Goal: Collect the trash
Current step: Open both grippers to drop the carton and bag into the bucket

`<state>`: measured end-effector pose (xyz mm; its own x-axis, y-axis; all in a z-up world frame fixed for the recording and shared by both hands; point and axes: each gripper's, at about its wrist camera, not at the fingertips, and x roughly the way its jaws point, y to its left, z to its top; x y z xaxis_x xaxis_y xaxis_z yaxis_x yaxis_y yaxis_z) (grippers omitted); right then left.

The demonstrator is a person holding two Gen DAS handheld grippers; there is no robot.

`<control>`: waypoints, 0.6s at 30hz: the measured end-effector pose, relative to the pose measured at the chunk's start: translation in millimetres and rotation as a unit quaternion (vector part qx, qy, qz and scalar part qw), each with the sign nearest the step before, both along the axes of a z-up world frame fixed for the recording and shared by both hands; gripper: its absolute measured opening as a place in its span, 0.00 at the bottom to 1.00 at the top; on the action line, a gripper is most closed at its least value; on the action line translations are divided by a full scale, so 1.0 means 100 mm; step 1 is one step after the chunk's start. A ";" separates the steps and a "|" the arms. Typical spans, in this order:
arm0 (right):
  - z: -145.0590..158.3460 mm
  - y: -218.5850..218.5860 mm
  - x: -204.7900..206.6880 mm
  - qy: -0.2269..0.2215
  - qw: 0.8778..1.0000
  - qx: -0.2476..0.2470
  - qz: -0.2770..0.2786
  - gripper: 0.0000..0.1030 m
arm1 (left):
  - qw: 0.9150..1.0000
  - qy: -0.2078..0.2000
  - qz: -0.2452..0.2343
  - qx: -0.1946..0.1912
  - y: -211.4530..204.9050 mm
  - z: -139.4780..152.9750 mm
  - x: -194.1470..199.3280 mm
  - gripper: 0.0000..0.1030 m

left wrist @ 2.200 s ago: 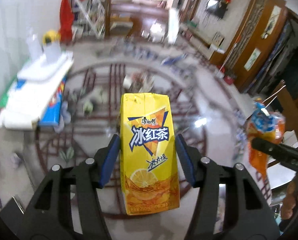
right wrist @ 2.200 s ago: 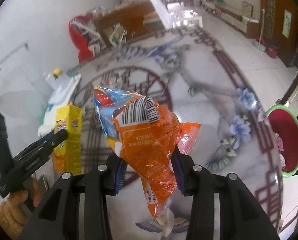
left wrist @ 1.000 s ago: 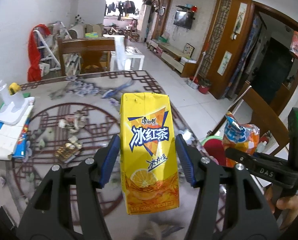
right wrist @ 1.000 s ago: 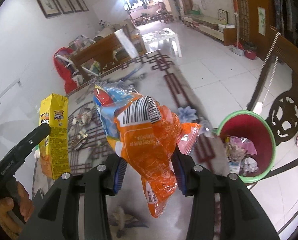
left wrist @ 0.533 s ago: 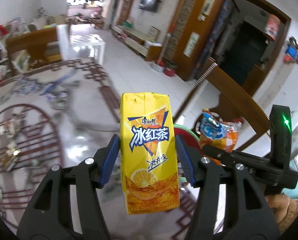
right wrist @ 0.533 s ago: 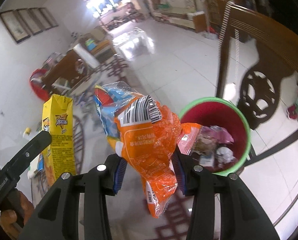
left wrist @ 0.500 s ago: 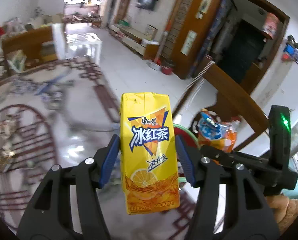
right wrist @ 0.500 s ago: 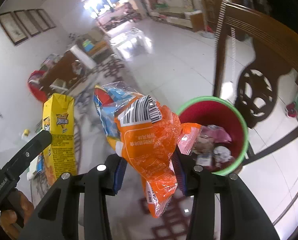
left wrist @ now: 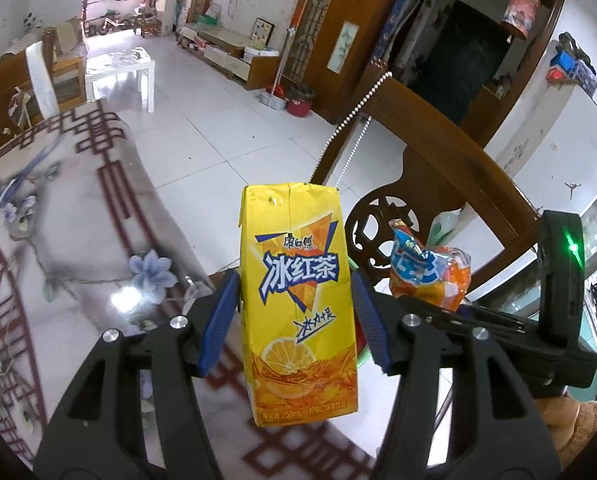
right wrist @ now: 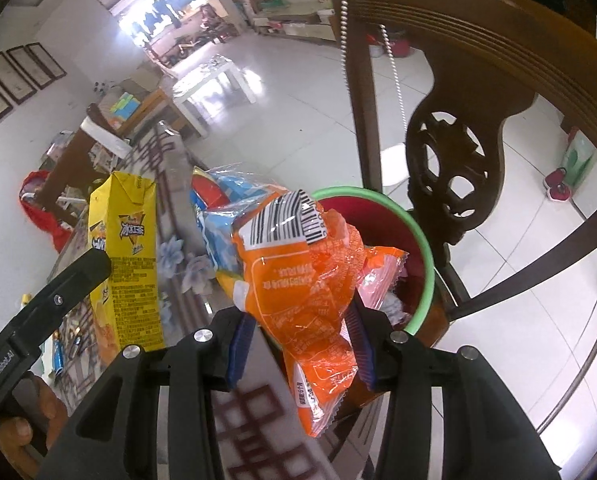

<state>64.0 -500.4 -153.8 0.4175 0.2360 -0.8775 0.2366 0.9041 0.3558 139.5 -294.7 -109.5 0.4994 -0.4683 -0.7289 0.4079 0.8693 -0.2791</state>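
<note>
The left gripper (left wrist: 296, 322) has its blue-padded fingers (left wrist: 220, 322) closed against the two narrow sides of a tall yellow cardboard iced-tea carton (left wrist: 298, 304). The carton stands upright between them with its printed face toward the camera and its top well beyond the fingertips. That squeeze on the flat sides looks chosen to keep the box from twisting while it is carried. Below the fingers lies the edge of the glossy marble-patterned tabletop (left wrist: 78, 240), so the carton is already near the rim.

To the right, the right gripper (right wrist: 300, 338) pinches a crumpled orange-and-blue plastic snack wrapper (right wrist: 298, 276) at its middle. The barcode end bulges above the fingers (right wrist: 240, 342) and the loose tail hangs below them. The hold is narrow, since the film is thin, though it seems to be slackening a little.

Just beyond and below those fingertips sits a red plastic bin with a green rim (right wrist: 424, 248), already holding litter, beside a carved dark wooden chair (right wrist: 450, 168). I judge the wrapper is held over the bin so that it falls inside once released. The carton would follow.
</note>
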 end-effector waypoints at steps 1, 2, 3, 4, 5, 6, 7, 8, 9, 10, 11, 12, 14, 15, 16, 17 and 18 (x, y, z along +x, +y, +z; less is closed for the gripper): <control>-0.02 -0.03 0.02 0.003 1.000 0.002 -0.002 0.42 | 1.000 0.003 -0.002 0.001 -0.03 -0.02 0.02 0.54; -0.05 -0.05 0.04 0.006 1.000 0.004 -0.003 0.42 | 1.000 0.005 -0.004 0.003 -0.06 -0.03 0.05 0.54; -0.07 -0.06 0.06 0.008 1.000 0.005 -0.004 0.42 | 1.000 0.007 -0.006 0.005 -0.10 -0.05 0.07 0.54; -0.09 -0.08 0.08 0.011 1.000 0.005 -0.006 0.42 | 1.000 0.009 -0.008 0.007 -0.12 -0.06 0.09 0.54; -0.11 -0.10 0.10 0.013 1.000 0.006 -0.007 0.42 | 1.000 0.010 -0.009 0.008 -0.14 -0.07 0.11 0.54; -0.12 -0.11 0.12 0.014 1.000 0.006 -0.007 0.43 | 1.000 0.012 -0.012 0.008 -0.16 -0.08 0.14 0.54; -0.14 -0.12 0.14 0.015 1.000 0.007 -0.005 0.43 | 1.000 0.014 -0.014 0.008 -0.19 -0.09 0.15 0.54; -0.15 -0.13 0.17 0.015 1.000 0.008 -0.003 0.45 | 1.000 0.014 -0.016 0.006 -0.21 -0.09 0.17 0.55; -0.16 -0.14 0.19 0.015 1.000 0.008 0.000 0.52 | 1.000 0.013 -0.017 0.004 -0.22 -0.09 0.18 0.60; -0.17 -0.14 0.22 0.015 1.000 0.007 0.000 0.57 | 1.000 0.009 -0.017 0.002 -0.23 -0.09 0.18 0.71; -0.17 -0.15 0.24 0.012 1.000 0.005 -0.003 0.66 | 1.000 0.004 -0.016 -0.001 -0.23 -0.08 0.18 0.76; -0.17 -0.16 0.26 0.009 1.000 0.003 -0.005 0.70 | 1.000 -0.002 -0.016 -0.004 -0.23 -0.06 0.17 0.76; -0.17 -0.16 0.29 0.007 1.000 -0.002 -0.009 0.70 | 1.000 -0.005 -0.018 -0.003 -0.23 -0.05 0.18 0.77; -0.18 -0.16 0.30 0.007 1.000 -0.002 -0.010 0.70 | 1.000 -0.007 -0.018 0.002 -0.22 -0.04 0.18 0.78; -0.18 -0.17 0.31 0.008 1.000 0.000 -0.014 0.70 | 1.000 -0.009 -0.016 0.006 -0.20 -0.04 0.17 0.78; -0.19 -0.17 0.32 0.008 1.000 0.004 -0.018 0.71 | 1.000 -0.009 -0.014 0.007 -0.18 -0.03 0.18 0.79; -0.19 -0.16 0.32 0.009 1.000 0.007 -0.019 0.71 | 1.000 -0.010 -0.010 0.006 -0.13 -0.02 0.18 0.79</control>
